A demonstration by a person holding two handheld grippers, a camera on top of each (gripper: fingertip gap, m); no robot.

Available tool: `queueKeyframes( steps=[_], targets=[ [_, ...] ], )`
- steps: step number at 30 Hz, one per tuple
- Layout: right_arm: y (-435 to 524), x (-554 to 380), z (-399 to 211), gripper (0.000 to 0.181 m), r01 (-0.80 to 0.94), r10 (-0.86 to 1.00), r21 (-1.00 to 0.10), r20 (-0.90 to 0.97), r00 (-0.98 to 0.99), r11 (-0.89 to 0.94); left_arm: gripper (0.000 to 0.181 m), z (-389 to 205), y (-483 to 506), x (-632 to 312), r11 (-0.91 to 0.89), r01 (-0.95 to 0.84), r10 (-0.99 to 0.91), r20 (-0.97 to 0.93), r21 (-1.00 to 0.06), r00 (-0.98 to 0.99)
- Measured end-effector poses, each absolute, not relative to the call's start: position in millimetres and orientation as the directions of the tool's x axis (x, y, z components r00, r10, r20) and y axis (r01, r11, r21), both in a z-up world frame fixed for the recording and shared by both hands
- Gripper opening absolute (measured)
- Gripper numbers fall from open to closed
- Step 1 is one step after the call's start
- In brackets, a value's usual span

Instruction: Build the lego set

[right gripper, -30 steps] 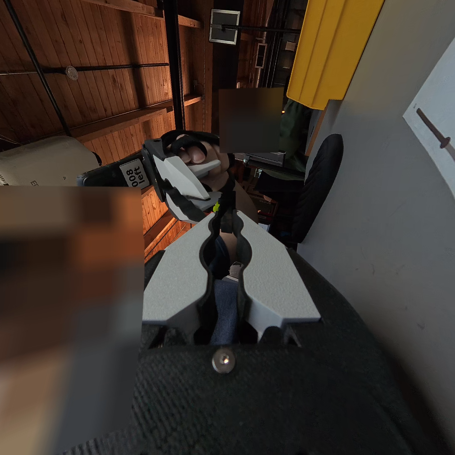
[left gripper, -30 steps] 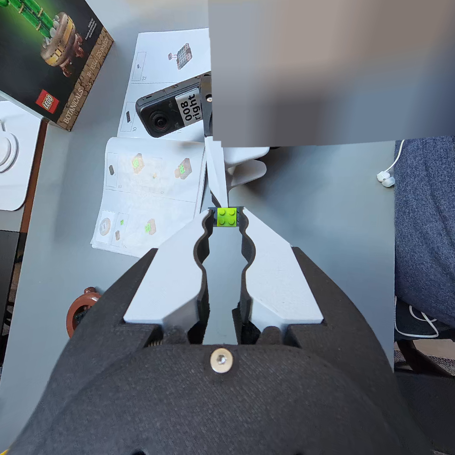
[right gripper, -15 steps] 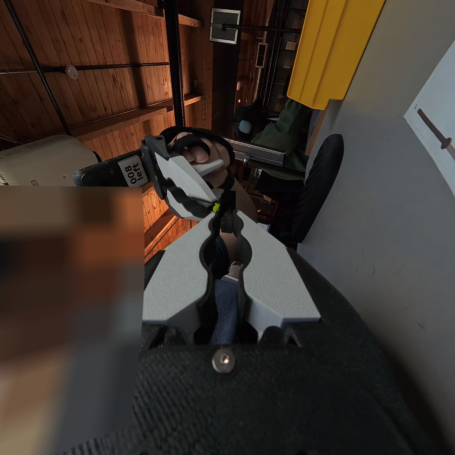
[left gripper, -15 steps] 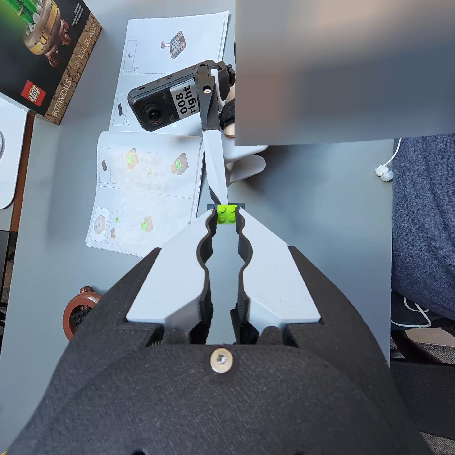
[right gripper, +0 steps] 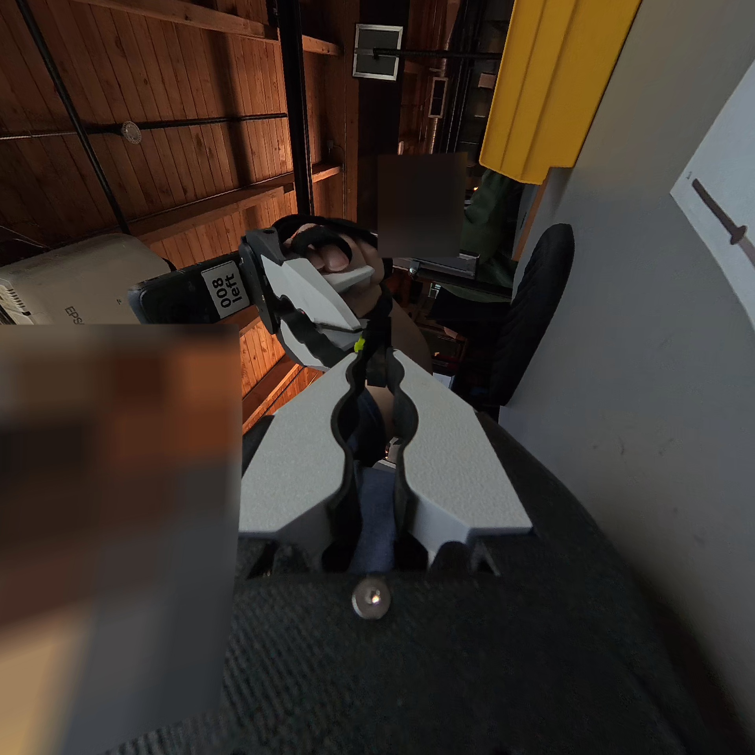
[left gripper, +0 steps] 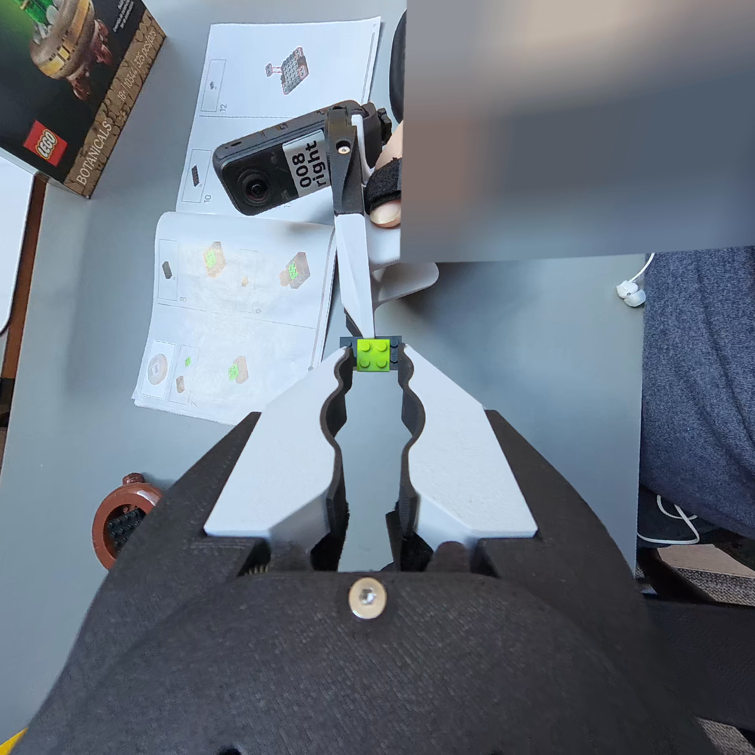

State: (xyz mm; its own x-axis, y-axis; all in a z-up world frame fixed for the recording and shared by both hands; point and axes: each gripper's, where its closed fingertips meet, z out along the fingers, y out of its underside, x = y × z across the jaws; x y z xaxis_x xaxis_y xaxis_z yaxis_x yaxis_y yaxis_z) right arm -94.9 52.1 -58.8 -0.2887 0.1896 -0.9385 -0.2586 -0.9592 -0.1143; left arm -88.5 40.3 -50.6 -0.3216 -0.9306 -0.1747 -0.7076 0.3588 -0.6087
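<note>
Both grippers meet over the desk (left gripper: 510,367).
Left gripper (left gripper: 372,354) clamps the brick (left gripper: 371,354), light, rigid, by its sides; right gripper (right gripper: 374,359) pinches its edge.

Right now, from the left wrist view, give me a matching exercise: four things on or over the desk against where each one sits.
Things:
1. lime brick
2. brown ring piece
3. set box
4. earbuds

Places:
A. far left corner of the desk
B. right desk edge, by the blue cloth
C. between the left gripper's jaws, on a dark plate
D. near left, beside the gripper body

Pairs: 1-C, 2-D, 3-A, 4-B
</note>
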Motion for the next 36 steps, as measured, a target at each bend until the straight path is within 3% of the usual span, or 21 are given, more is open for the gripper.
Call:
queueKeyframes(
  steps=[24,31,36],
  targets=[
    [53.0,-94.2,-57.3,0.012,-0.278,0.218,-0.140,-0.937,-0.273,-0.950,0.014,-52.1,45.5,-91.6,0.395,-0.744,-0.919,-0.216,-0.539,-0.331],
    [52.5,-96.9,-61.5,0.013,-0.275,0.180,-0.101,-0.943,-0.281,-0.956,0.013,-56.6,45.4,-95.3,0.437,-0.770,-0.899,-0.234,-0.464,-0.370],
    [51.6,-101.4,-69.0,0.012,-0.276,0.153,-0.078,-0.953,-0.261,-0.958,0.014,-65.1,44.1,-101.0,0.488,-0.805,-0.872,-0.234,-0.339,-0.430]
  ],
)
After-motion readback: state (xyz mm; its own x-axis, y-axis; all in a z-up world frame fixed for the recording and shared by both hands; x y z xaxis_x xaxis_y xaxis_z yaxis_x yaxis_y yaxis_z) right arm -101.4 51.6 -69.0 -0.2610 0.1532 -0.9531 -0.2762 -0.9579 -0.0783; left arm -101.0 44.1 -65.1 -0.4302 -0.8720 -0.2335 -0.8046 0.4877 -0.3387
